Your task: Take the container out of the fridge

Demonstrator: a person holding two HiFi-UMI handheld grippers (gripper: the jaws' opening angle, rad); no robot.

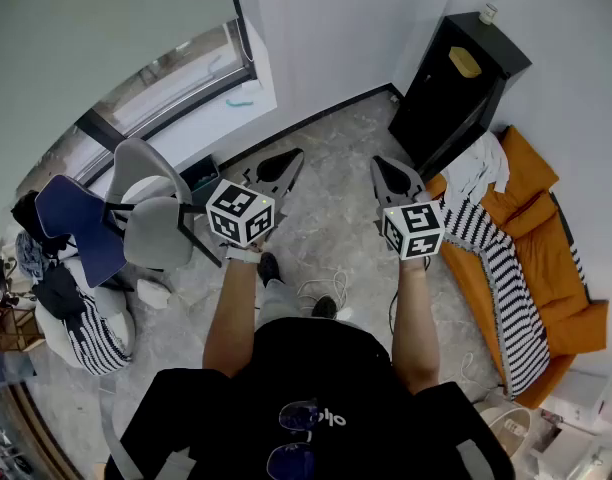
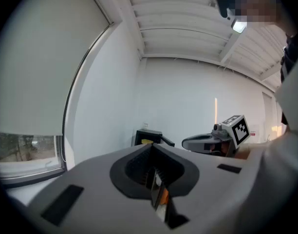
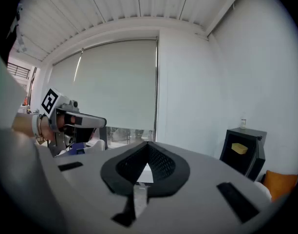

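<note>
The small yellow container (image 1: pixel 464 62), high in the black fridge (image 1: pixel 441 108) well ahead, looks light, rigid and perhaps slick, best pinched across its sides, while the left gripper (image 2: pixel 151 146) and right gripper (image 3: pixel 148 143) have their jaws closed together on nothing.

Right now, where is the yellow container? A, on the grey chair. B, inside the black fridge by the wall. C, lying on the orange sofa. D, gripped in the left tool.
B: the yellow container sits in the black fridge across the room, while the left tool and the right tool are both shut on nothing.
</note>
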